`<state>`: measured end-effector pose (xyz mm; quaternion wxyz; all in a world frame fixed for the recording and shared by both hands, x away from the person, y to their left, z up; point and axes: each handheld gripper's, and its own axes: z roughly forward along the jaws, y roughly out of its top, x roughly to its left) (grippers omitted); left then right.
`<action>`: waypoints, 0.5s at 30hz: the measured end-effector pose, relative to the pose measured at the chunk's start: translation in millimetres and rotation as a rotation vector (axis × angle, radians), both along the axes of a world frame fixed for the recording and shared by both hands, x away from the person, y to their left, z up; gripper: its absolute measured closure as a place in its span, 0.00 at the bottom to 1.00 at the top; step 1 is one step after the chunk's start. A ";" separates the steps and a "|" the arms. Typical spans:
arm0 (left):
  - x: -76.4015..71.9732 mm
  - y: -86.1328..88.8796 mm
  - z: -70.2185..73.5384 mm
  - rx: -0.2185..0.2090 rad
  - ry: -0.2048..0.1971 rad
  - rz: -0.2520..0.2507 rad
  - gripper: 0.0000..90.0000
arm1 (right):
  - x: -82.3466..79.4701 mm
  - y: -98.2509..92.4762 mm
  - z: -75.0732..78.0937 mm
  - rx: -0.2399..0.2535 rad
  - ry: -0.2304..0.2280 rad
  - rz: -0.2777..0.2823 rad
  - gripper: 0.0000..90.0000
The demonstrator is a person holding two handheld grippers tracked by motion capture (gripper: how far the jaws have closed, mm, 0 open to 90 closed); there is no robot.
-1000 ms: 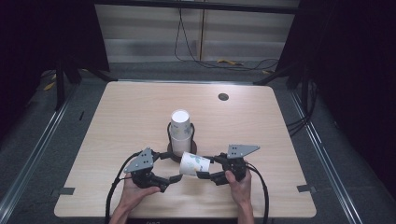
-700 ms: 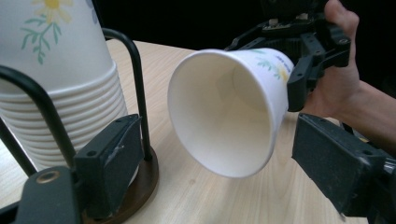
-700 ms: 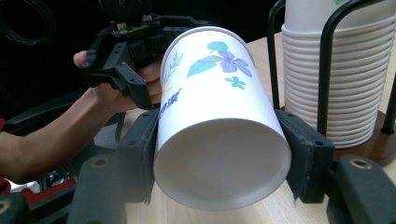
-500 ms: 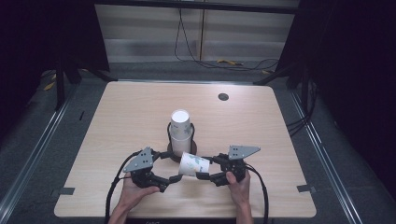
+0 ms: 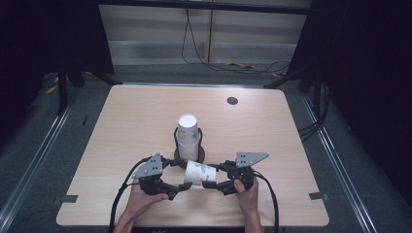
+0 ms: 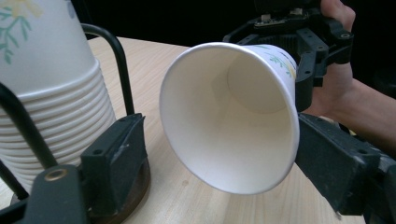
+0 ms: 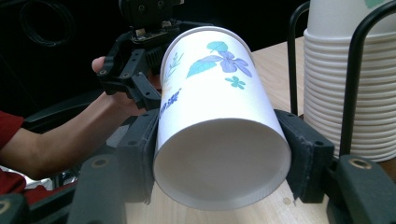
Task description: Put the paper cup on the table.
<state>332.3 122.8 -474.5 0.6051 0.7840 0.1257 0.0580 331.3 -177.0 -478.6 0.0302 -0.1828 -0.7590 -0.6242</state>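
Jaws of right gripper [image 7: 219, 158] clamped around paper cup [image 7: 215, 116], beside cup stack [image 7: 355, 79].

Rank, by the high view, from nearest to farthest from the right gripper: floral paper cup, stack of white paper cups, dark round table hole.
1. Floral paper cup: gripped in the right gripper.
2. Stack of white paper cups: just behind, leftward.
3. Dark round table hole: far edge.

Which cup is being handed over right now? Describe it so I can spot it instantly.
On the wooden table, find the upright stack of cups in its black wire holder near the front. Just in front lies the single paper cup, held between both grippers. Unlike the stacked ones, it lies sideways, alone, showing blue flowers.
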 end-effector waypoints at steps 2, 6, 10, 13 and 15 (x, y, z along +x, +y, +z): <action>1.1 -1.3 -0.3 -0.006 0.001 -0.011 0.20 | 0.2 0.1 0.2 0.001 -0.001 0.001 0.41; 1.9 -4.9 0.3 -0.011 0.003 -0.030 0.18 | 0.9 1.2 0.9 0.001 0.000 0.022 0.41; 1.7 -8.1 1.4 -0.005 -0.002 -0.040 0.18 | 1.5 1.6 1.2 -0.006 0.006 0.035 0.41; 1.6 -9.1 1.7 -0.001 -0.008 -0.058 0.22 | 1.8 2.7 2.3 -0.017 0.005 0.038 0.41; 2.9 -8.2 1.7 0.002 -0.002 -0.063 0.23 | 2.3 3.3 2.7 -0.022 0.004 0.039 0.41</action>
